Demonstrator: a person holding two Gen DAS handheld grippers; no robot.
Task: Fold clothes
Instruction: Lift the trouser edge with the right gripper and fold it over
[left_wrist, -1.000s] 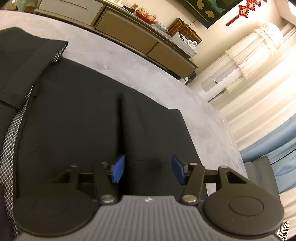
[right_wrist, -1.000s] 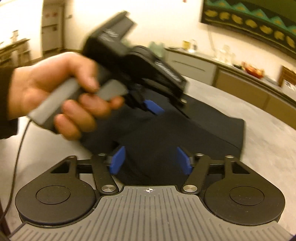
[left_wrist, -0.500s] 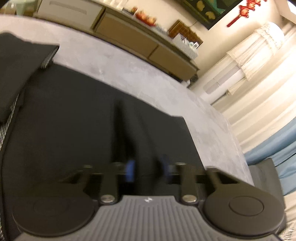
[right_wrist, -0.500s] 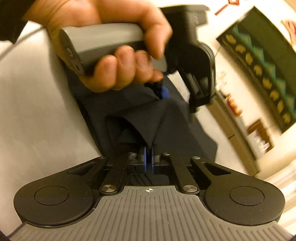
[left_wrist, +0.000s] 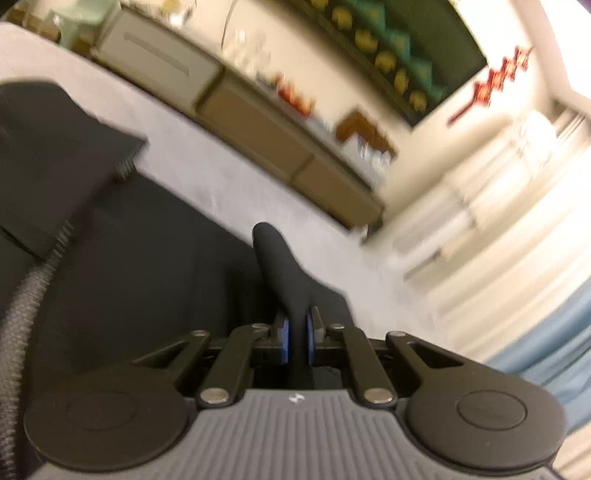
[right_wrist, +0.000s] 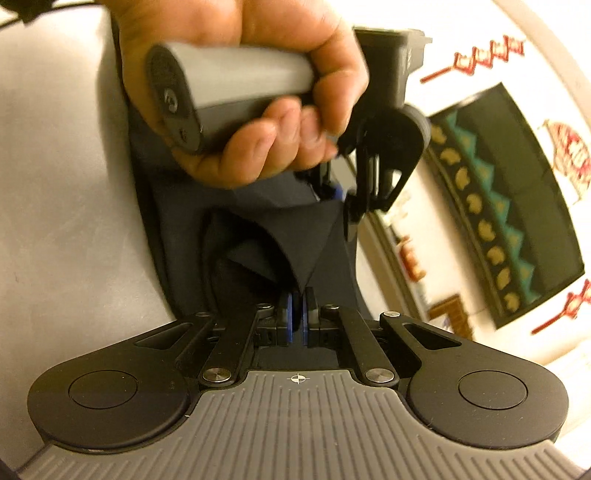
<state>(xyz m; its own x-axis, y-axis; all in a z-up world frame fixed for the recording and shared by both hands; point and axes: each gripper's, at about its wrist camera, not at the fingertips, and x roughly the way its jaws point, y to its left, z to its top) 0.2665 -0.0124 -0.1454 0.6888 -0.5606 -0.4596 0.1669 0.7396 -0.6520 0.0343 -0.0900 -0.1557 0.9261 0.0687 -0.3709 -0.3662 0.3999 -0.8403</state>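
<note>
Bare grey tabletop (left_wrist: 207, 173) lies open beyond the black garment (left_wrist: 147, 266), up to the sideboard (left_wrist: 258, 122). Ahead of the right gripper (right_wrist: 297, 314), the person's left hand (right_wrist: 258, 110) on the left gripper (right_wrist: 332, 192) blocks passage; pale tabletop to its left is free.

My left camera looked low and close over the dark cloth (left_wrist: 147, 266) toward the cupboards (left_wrist: 258, 122). My right camera looked close at my left hand (right_wrist: 258, 96). Both saw the cloth.

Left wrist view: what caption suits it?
Left gripper shut on a raised fold of the black garment over the grey table.
</note>
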